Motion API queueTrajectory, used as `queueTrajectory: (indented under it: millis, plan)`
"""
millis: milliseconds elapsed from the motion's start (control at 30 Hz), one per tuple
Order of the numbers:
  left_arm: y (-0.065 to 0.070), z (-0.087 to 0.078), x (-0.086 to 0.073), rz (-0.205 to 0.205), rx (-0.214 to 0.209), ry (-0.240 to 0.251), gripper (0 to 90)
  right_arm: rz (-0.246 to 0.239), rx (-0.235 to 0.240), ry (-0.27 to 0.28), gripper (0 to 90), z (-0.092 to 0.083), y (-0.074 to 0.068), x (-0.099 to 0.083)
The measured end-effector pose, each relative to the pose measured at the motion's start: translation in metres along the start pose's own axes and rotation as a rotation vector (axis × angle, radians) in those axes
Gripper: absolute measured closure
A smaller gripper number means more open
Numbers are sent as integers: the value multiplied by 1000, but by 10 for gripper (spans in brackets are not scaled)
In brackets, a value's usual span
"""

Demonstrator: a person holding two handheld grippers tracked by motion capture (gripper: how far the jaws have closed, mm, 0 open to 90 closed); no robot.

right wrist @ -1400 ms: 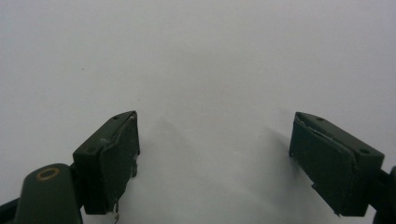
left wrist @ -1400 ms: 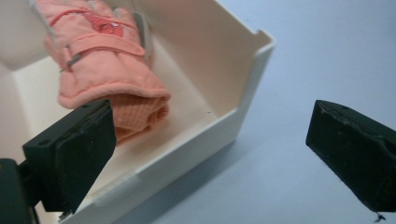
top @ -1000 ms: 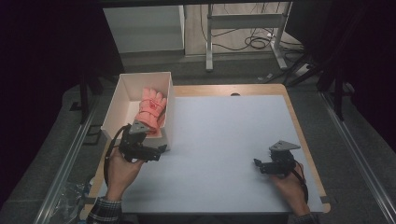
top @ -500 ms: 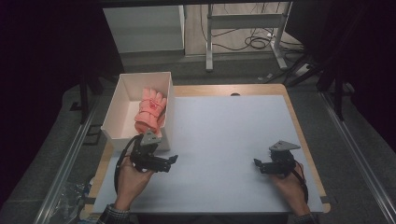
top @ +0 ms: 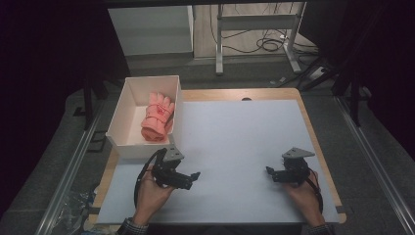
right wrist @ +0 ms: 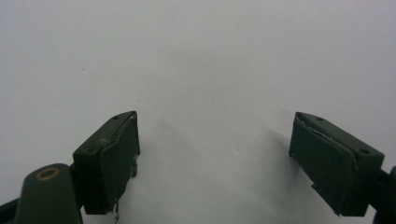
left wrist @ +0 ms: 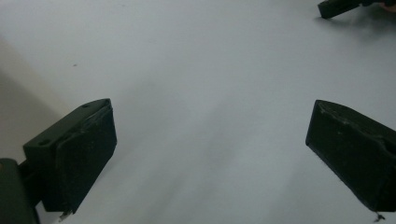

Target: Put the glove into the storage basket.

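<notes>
Inside the white box, a rolled pink glove is seen lying against the wall nearest the mat, beyond and slightly to the outer side of the left gripper. Nothing is held by that gripper: in the left gripper view its two black jaws are spread wide apart over the bare grey mat, with the box wall as a pale band at the left edge. It is held low above the mat just in front of the box's near corner, jaws pointed across the mat toward the right gripper, whose tip is caught at the top right of the left gripper view. The right gripper is likewise seen with jaws wide open and empty, only plain mat lying between them in its own view. It is gripped by a hand well apart from the left one, near the mat's far edge from the box. Both are set on a wooden table framing the mat.
</notes>
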State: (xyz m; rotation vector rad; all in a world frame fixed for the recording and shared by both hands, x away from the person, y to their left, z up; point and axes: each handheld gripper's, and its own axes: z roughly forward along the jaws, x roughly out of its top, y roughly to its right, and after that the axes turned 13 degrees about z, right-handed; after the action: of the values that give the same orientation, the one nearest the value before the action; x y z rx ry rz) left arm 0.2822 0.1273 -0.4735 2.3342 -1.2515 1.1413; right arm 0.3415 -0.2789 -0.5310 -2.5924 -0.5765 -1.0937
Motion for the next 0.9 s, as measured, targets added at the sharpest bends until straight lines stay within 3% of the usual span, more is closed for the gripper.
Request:
queueTrajectory:
  millis: [333, 900]
  plan:
    - [13, 31, -4, 31, -47, -17, 20, 0, 0, 1, 165, 0, 0, 0]
    - [24, 65, -21, 66, -69, -85, 20, -1, -1, 1, 166, 0, 0, 0]
